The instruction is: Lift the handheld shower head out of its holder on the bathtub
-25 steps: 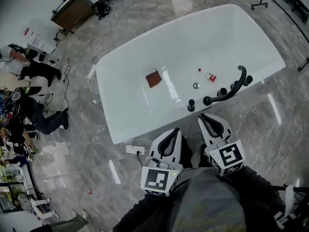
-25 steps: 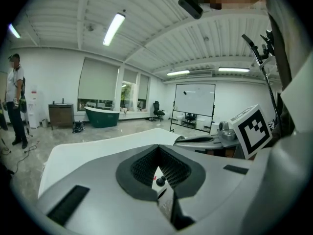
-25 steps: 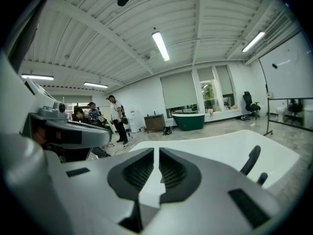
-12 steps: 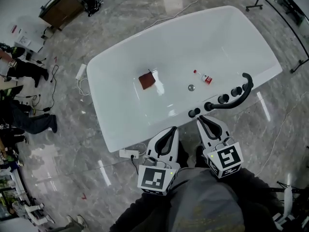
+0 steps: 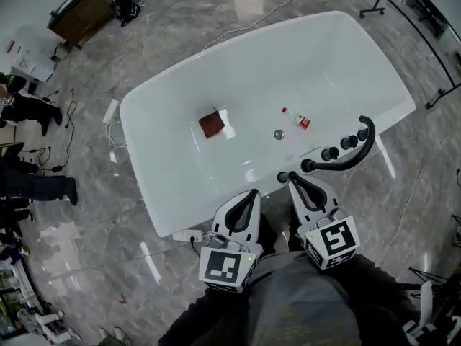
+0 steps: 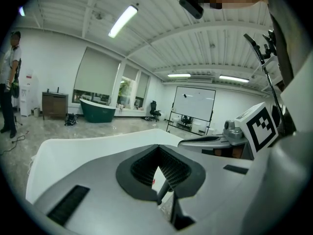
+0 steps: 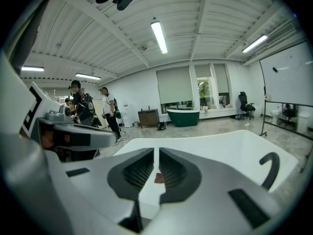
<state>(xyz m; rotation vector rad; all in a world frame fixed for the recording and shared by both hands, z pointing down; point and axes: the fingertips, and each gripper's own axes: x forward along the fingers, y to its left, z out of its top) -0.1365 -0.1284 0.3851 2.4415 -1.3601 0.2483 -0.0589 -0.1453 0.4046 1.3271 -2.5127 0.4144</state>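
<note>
So nothing is lifted yet: the handheld shower head (image 5: 351, 156) lies in its holder on the bathtub (image 5: 155, 186), just ahead-right of the right gripper (image 5: 297, 182). It and the left gripper (image 5: 250, 196) are closed, empty.

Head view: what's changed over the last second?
The left gripper and right gripper advanced toward the bathtub rim; the right one's tips nearly reach the near end of the shower head. Nothing grasped. Shower head still on the rim, cloth and bottle unmoved.
</note>
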